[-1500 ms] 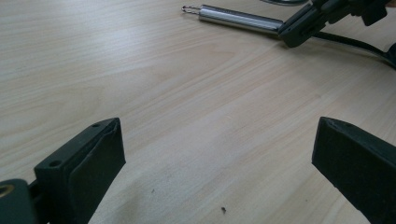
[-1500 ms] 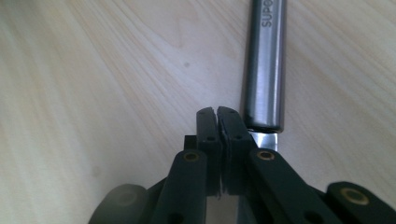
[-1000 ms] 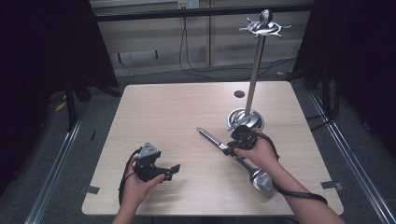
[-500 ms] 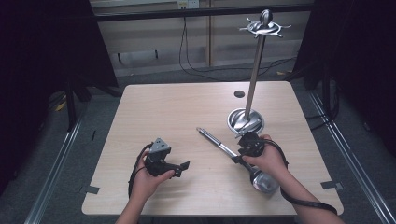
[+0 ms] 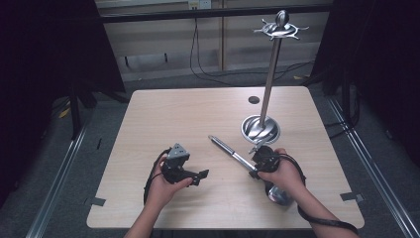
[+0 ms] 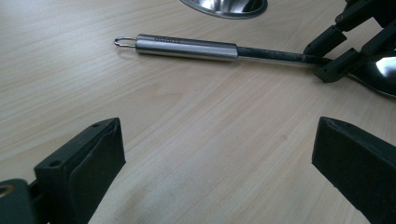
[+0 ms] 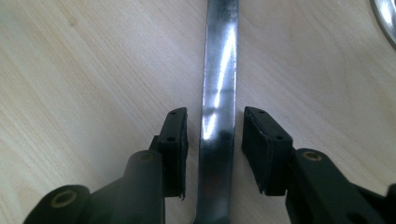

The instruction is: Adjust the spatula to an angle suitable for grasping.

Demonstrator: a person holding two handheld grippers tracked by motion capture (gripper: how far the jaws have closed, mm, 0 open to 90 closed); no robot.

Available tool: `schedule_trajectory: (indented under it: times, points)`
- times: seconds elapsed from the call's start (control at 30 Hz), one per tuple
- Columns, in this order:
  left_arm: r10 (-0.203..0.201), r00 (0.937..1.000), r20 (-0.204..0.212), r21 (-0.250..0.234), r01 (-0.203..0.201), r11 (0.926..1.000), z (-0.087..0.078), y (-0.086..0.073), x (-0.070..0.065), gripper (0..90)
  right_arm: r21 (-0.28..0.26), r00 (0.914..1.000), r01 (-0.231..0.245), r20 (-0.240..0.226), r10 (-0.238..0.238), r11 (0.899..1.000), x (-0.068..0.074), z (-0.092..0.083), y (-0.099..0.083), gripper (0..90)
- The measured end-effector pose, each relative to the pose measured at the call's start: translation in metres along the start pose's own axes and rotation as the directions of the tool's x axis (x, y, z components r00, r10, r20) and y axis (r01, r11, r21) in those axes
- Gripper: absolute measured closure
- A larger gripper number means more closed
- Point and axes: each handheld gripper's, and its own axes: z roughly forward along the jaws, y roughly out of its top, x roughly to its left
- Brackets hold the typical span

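Toward the near right corner of the tabletop [image 5: 148,119] a ladle [image 5: 233,153] lies flat, its steel handle pointing toward the tabletop's middle and its bowl nearest the front edge, partly under the person's right hand [image 5: 285,173]. The right tongs [image 5: 256,157] straddle the ladle's thin dark shaft: in the right gripper view the two jaws stand narrowly apart on either side of it, with a slight gap showing on each side, so they are not clamped. Just behind the ladle, a tall metal stand [image 5: 261,129] with a round base rises near the right edge. The left tongs [image 5: 200,175] sit near the front edge, left of the ladle, jaws spread wide over bare wood and holding nothing, aimed toward the ladle's handle.
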Motion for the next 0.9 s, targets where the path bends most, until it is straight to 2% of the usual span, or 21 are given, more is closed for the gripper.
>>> schedule_trajectory:
  times: [0.03,0.1,0.17,0.2,0.3,0.53,0.77,0.8,0.9]
  points:
    - [-0.001,1.0,-0.002,0.0,0.001,1.0,0.0003,-0.0002,-0.0002,2.4,0.012,1.0,0.001,0.003,-0.001,1.0,0.0019,-0.0002,0.0013,67.3]
    - [-0.002,1.0,-0.002,0.006,0.002,1.0,0.0004,-0.0009,0.0,2.5,0.016,1.0,-0.006,0.003,0.006,1.0,0.003,-0.0002,0.0022,67.8]
    - [-0.006,1.0,-0.006,0.009,0.006,0.9999,0.0004,-0.0018,-0.0004,2.5,0.012,1.0,-0.006,0.006,0.006,1.0,0.002,0.0002,0.0026,73.7]
    - [-0.006,1.0,-0.005,0.008,0.006,1.0,0.0002,-0.0019,-0.0003,2.5,0.008,0.9996,-0.026,-0.007,0.026,1.0,0.0001,0.0002,0.0027,74.4]
    - [-0.001,1.0,-0.005,0.007,0.001,1.0,-0.0011,-0.0022,0.0,2.5,0.012,1.0,-0.006,-0.002,0.006,1.0,0.0007,0.0002,0.0034,75.3]
    - [-0.004,1.0,-0.008,0.005,0.005,1.0,-0.0022,-0.0032,0.0015,2.5,0.009,0.9999,-0.009,-0.006,0.009,1.0,0.0001,0.0004,0.0038,75.7]
    - [-0.009,0.9999,-0.013,0.01,0.009,0.9999,-0.0025,-0.0046,0.0038,2.5,-0.04,0.9991,-0.033,-0.027,0.032,0.999,-0.0029,-0.0008,-0.0005,75.8]
    - [-0.008,0.9998,-0.016,0.011,0.008,0.9999,-0.0024,-0.0048,0.0042,2.5,-0.06,0.9993,-0.024,-0.03,0.022,0.998,-0.0044,-0.0013,-0.0011,75.9]
    - [-0.013,0.9998,-0.016,0.01,0.013,0.9999,-0.0027,-0.0051,0.0042,2.5,-0.101,0.9986,-0.038,-0.039,0.034,0.994,-0.0057,-0.0056,-0.0018,75.9]
